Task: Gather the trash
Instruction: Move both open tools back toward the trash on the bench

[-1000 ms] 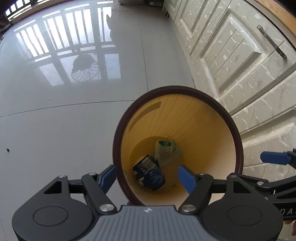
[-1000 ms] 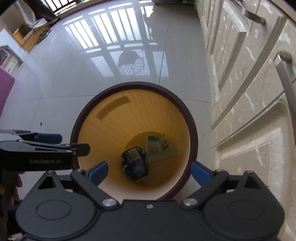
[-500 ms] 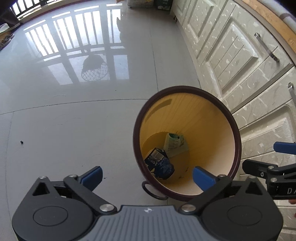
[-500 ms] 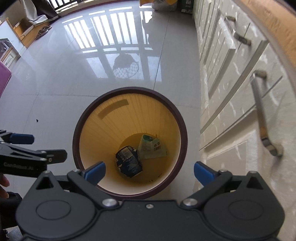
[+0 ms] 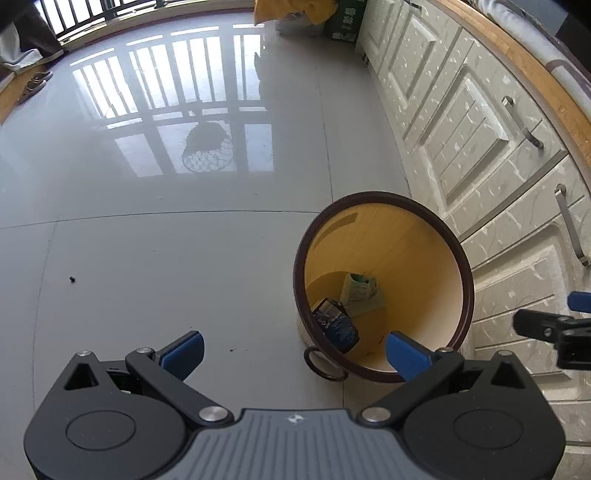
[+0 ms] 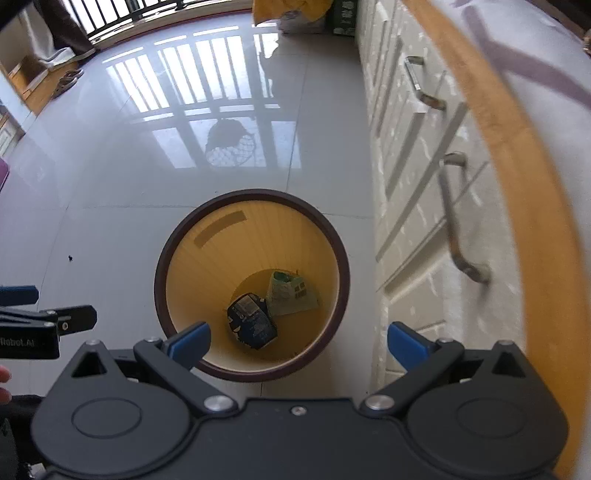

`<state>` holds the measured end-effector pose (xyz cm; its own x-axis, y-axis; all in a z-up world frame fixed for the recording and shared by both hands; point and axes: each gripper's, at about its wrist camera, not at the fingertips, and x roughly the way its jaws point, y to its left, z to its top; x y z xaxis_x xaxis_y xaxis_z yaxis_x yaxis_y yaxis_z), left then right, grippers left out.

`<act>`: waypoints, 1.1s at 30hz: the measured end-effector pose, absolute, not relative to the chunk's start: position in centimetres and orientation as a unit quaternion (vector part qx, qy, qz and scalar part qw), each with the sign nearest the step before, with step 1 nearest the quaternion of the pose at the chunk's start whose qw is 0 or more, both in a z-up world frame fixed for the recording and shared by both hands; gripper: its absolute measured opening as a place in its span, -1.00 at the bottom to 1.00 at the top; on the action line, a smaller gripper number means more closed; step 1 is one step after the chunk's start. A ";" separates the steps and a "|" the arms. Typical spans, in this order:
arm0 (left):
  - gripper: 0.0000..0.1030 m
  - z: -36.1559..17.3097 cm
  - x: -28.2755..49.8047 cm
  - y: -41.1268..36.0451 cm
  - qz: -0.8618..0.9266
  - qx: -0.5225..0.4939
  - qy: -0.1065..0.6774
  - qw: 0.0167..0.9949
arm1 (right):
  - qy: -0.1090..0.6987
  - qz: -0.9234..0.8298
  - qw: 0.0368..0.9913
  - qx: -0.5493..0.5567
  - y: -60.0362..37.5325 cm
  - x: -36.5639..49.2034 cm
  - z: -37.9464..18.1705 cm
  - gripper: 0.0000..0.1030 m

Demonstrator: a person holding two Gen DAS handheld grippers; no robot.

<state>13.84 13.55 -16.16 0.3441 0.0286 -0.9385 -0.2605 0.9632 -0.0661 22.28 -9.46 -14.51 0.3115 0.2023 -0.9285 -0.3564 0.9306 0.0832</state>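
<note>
Both tongs, left (image 5: 293, 349) and right (image 6: 297, 341), gape empty above the round yellow brown-rimmed plastic bin (image 6: 192, 236), the right one more squarely over its crumpled wrappers (image 6: 273, 306).

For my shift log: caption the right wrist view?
Open right gripper above the trash bin, dark wrapper and green packet inside.

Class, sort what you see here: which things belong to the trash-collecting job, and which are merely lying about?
Part of the job:
- waste bin
- dark blue wrapper inside it
- green and white packet inside it
- left gripper, open
- right gripper, open

Just lying about:
- dark ring on the floor by the bin
- black speck
- cabinet handles
- yellow bag
</note>
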 end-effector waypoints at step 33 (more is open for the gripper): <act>1.00 1.1 4.6 10.7 0.076 -0.110 0.436 0.890 | 0.428 0.153 0.889 -0.057 -13.8 11.4 2.7 0.99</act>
<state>4.61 10.71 1.11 0.6092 0.0391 -0.7921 -0.2307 0.9643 -0.1298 11.41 -13.83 2.75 0.5872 0.2236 -0.7779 -0.3210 0.9466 0.0297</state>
